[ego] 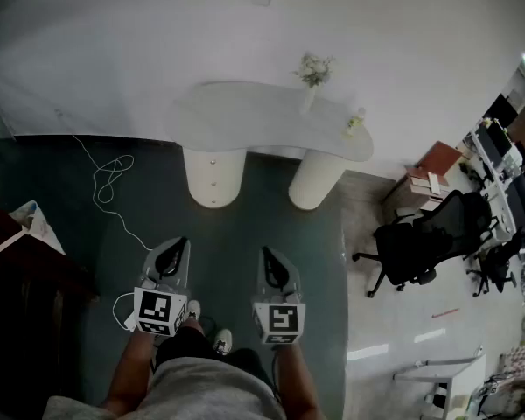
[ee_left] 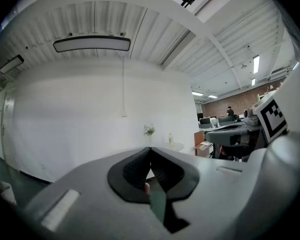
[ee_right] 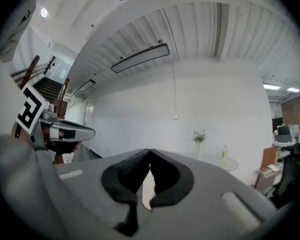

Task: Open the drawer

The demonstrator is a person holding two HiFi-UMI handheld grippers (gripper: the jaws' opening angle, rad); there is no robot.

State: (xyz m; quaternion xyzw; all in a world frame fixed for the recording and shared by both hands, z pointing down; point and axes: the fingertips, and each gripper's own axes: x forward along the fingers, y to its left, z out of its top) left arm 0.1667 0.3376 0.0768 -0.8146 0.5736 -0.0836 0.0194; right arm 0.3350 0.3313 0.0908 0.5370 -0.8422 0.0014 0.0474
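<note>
Drawer knobs (ego: 212, 182) look tiny on the white pedestal (ego: 227, 178), likely a light pinch-and-pull; left gripper (ego: 180, 245) and right gripper (ego: 266, 254) fingers closed, empty.

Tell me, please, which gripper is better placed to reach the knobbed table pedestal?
Left, marginally: the left gripper lines up nearer the knobbed pedestal than the right gripper; both shut, empty, far off.

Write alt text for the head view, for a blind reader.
From above, a person holds the left tongs and right tongs side by side, both shut and empty, pointing toward a white table bearing flowers. A black office chair stands at right.
</note>
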